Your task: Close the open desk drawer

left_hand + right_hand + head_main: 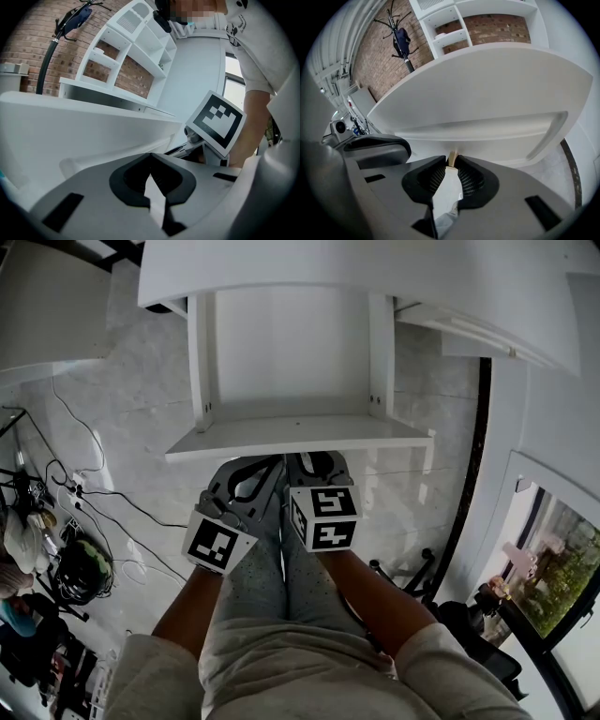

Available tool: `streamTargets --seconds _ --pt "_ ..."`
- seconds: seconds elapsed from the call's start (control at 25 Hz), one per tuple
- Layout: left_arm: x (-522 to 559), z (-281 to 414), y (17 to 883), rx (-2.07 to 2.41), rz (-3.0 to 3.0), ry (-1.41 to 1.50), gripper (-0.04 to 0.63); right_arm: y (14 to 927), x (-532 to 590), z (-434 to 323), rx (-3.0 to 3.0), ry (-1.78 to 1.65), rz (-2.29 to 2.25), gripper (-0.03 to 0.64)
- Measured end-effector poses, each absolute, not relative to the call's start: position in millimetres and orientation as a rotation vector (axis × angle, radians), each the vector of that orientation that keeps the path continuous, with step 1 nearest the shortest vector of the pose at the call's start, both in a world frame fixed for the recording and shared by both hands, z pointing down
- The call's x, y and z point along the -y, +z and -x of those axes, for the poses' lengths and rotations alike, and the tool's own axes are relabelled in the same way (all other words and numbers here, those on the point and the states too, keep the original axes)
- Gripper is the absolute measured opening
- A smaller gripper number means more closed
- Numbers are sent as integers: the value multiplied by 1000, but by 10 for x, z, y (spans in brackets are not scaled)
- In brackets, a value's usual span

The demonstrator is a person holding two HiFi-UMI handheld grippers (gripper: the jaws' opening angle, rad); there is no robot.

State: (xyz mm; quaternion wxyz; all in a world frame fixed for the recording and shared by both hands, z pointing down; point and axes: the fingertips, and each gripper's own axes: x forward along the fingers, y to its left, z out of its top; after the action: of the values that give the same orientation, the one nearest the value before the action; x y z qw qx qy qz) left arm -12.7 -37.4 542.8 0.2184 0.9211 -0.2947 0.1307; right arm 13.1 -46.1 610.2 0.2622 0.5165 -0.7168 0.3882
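Marbled grey floor tiles [122, 399] and a tangle of black cables [94, 502] surround a white desk [375, 268]. From it the white desk drawer [300, 439] stands pulled well out toward the person. Its flat front panel runs left to right across the head view, so its way back into the desk is straight away from the person, up the picture. Both tools sit just on the near side of that panel, side by side near its middle. The grey left gripper [262, 470] has its jaw tips together on nothing. The grey right gripper [311, 465] has its tips a narrow slit apart and clamps nothing; only a tan sliver shows beyond the gap. In the right gripper view the panel fills the space directly ahead of the tips, but whether they touch it cannot be told. Neither hand is clearly nearer, so the likely move is a joint push, square to the panel's long axis, to keep the drawer from skewing on its runners
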Motion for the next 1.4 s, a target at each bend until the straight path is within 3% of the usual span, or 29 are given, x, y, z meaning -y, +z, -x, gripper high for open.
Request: streamTargets --seconds 1.4 --pt "1186 57 5410 884 -2616 325 17 6081 1142 -162 2006 1012 -1403 100"
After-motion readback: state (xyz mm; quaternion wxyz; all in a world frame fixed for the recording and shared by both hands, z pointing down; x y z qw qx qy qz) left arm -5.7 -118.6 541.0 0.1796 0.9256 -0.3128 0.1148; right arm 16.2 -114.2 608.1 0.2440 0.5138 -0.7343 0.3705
